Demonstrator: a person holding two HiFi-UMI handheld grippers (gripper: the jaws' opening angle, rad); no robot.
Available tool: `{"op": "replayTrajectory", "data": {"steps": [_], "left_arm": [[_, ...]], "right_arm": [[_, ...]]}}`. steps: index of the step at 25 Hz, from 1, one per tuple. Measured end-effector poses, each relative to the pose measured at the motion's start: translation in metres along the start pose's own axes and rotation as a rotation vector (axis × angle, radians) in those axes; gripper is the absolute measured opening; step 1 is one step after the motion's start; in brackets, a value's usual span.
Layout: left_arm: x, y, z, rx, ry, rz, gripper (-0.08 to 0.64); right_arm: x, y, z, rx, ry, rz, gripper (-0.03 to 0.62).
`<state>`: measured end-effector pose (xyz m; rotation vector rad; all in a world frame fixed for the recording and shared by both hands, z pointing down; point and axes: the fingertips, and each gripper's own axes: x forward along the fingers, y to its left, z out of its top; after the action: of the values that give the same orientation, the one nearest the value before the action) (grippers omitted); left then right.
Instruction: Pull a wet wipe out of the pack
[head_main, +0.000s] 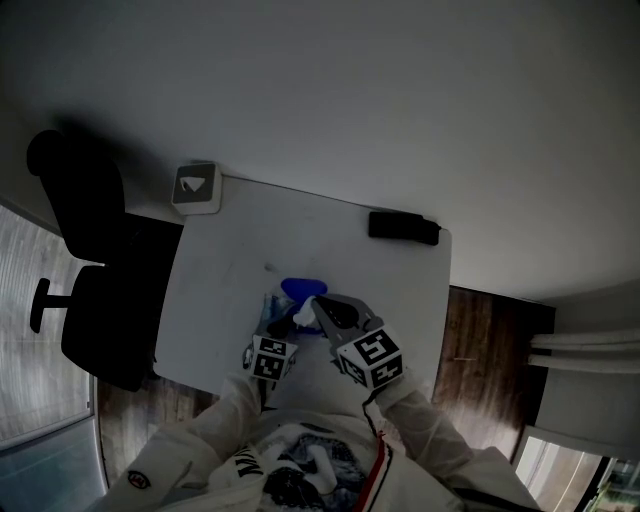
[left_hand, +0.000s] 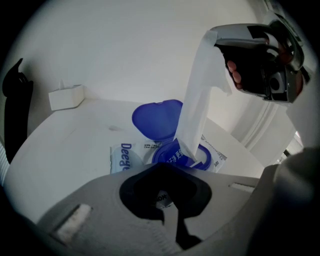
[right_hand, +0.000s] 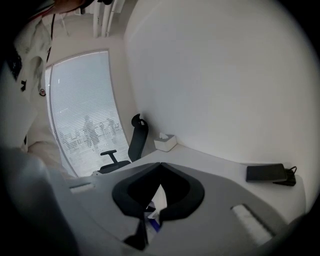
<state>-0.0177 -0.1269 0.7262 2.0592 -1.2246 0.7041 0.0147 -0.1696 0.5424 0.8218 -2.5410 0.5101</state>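
Observation:
A wet wipe pack (left_hand: 120, 156) lies on the white table (head_main: 230, 260), its round blue lid (left_hand: 157, 119) flipped open. From its opening a white wet wipe (left_hand: 197, 107) stretches upward, taut. My right gripper (left_hand: 216, 37) is shut on the wipe's top end, above the pack. In the right gripper view, a bit of the wipe (right_hand: 159, 197) shows through the closed right gripper (right_hand: 159, 165). My left gripper (left_hand: 161, 167) is low at the pack's near edge, shut on the pack. In the head view both grippers, left (head_main: 271, 322) and right (head_main: 316, 302), meet over the pack (head_main: 276, 303).
A white tissue box (head_main: 197, 187) sits at the table's far left corner. A black device (head_main: 403, 227) lies near the far right edge. A black office chair (head_main: 95, 270) stands left of the table. A window with blinds (right_hand: 82, 115) is beyond the chair.

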Motion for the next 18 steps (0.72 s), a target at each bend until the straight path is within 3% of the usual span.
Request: {"op": "replayTrajectory", "data": {"steps": [9,18], "left_arm": [[-0.001,0.0,-0.002,-0.018,0.007,-0.004,0.002],[-0.005,0.004,0.005,-0.034,-0.022,0.009,0.0]], "right_arm": [[-0.014,-0.009,0.031,0.009,-0.087,-0.04,0.006],[-0.029,-0.013,0.037,0.021,-0.129,-0.066,0.006]]}}
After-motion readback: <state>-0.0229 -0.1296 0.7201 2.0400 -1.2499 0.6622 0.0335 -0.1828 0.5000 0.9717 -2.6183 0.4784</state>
